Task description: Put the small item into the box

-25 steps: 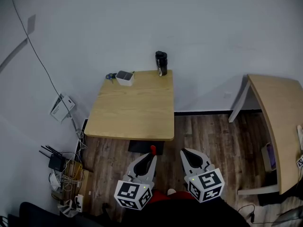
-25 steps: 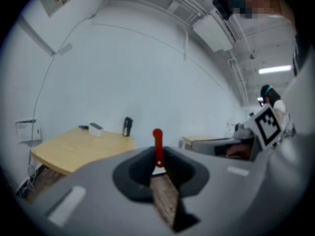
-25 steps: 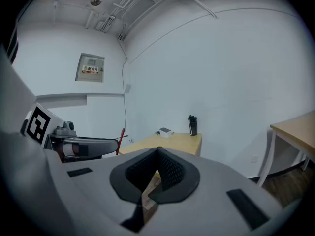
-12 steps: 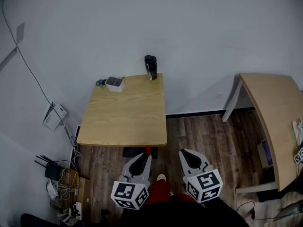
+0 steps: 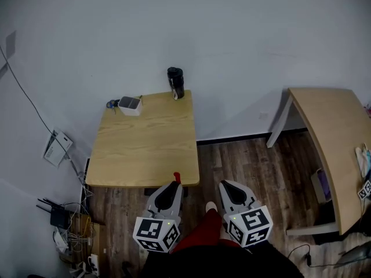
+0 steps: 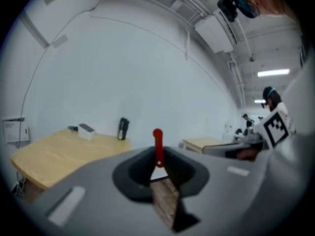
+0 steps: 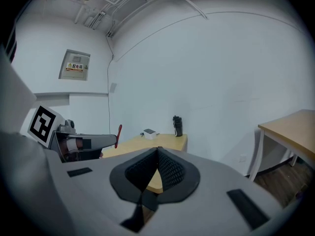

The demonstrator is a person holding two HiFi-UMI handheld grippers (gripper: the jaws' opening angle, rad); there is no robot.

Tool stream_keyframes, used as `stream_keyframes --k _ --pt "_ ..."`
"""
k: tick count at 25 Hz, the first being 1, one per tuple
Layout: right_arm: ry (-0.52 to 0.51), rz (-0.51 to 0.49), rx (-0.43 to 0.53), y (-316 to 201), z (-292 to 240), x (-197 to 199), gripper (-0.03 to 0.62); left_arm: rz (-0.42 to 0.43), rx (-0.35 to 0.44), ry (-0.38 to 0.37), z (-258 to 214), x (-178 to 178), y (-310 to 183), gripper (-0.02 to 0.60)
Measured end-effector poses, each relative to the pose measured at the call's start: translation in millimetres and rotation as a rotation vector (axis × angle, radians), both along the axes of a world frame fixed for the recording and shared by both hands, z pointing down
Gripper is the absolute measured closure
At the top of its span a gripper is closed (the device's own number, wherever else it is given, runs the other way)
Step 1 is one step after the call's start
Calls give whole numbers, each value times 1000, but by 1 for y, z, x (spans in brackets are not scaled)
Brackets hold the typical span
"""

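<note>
A small red item [image 5: 176, 177] sticks up from the tip of my left gripper [image 5: 174, 185], which is shut on it just short of the table's near edge. The left gripper view shows the thin red item [image 6: 157, 149] upright between the closed jaws. The white box [image 5: 130, 105] sits at the far left corner of the wooden table [image 5: 145, 149], well ahead of both grippers; it also shows in the left gripper view as the box [image 6: 86, 131]. My right gripper [image 5: 228, 185] hangs over the floor to the right, jaws shut on nothing.
A black bottle [image 5: 175, 83] stands at the table's far right corner. A small blue object [image 5: 110, 104] lies beside the box. A second wooden table [image 5: 336, 143] stands at the right. A router and tangled cables [image 5: 58, 219] lie on the floor at lower left.
The table has drifted left and nearer in the head view. Both grippers stay low, the left one now close to the table's near edge, still holding the red item.
</note>
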State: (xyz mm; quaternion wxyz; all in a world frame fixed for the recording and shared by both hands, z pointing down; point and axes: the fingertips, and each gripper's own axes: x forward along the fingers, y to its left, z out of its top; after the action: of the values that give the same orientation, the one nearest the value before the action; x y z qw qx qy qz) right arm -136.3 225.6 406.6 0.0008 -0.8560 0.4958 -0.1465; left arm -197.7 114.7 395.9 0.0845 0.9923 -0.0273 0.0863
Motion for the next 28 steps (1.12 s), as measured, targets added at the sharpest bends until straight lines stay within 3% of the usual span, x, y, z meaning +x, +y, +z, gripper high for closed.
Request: stream_keyframes --k 5,6,14,28 --pt "5 -4 -5 -17 0 35 586 -16 -3 -5 4 37 -17 534" --pt "6 -6 -10 -21 1 44 586 -22 -8 -7 6 46 -21 577" --pt "-24 -46 -61 -59 16 111 586 -84 -40 -17 24 109 -57 578" --pt "-54 -173 -113 -129 26 178 586 -264 -91 -34 35 156 -128 580"
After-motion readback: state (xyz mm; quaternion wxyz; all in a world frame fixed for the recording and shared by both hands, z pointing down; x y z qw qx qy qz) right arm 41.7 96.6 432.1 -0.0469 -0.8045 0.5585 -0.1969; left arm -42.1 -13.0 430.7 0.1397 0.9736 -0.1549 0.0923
